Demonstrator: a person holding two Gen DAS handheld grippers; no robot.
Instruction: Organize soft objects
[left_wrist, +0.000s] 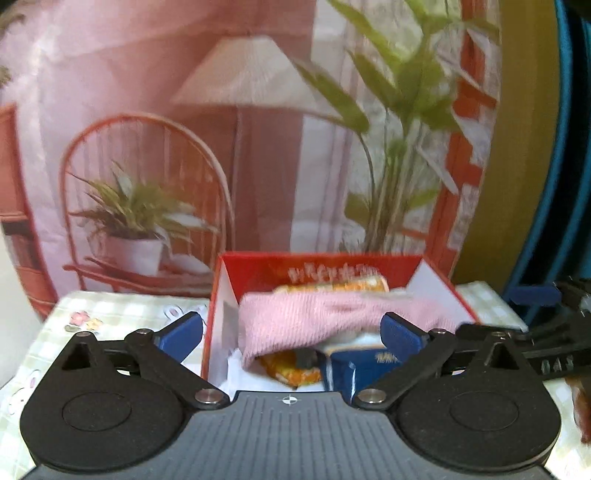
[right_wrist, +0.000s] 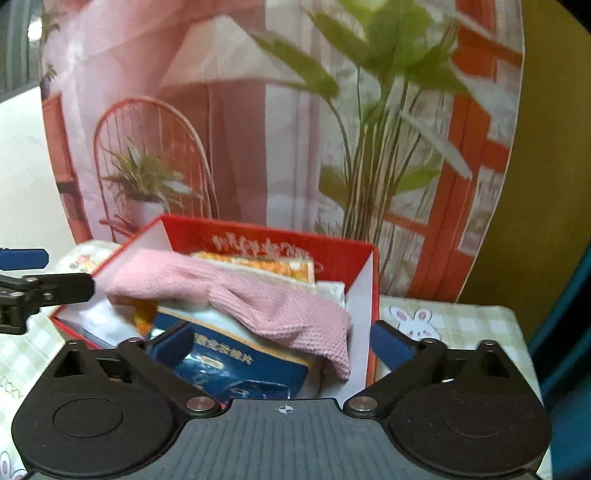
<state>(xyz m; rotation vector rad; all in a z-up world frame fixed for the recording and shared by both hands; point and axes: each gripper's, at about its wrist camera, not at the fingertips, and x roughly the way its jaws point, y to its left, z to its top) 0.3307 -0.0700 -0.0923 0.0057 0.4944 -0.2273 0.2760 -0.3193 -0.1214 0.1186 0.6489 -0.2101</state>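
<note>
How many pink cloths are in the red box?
1. The pink cloth lies draped across the packets on top of the red box, one end hanging toward its right wall. More could be hidden underneath.

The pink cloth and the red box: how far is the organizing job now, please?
Done: the pink cloth lies draped over the packets inside the red box, with one end hanging near the box's right wall. In hand: nothing; the left gripper and the right gripper are both open and empty. Left: no other soft object shows on the checked tablecloth, so perhaps only tucking the cloth flatter.
</note>
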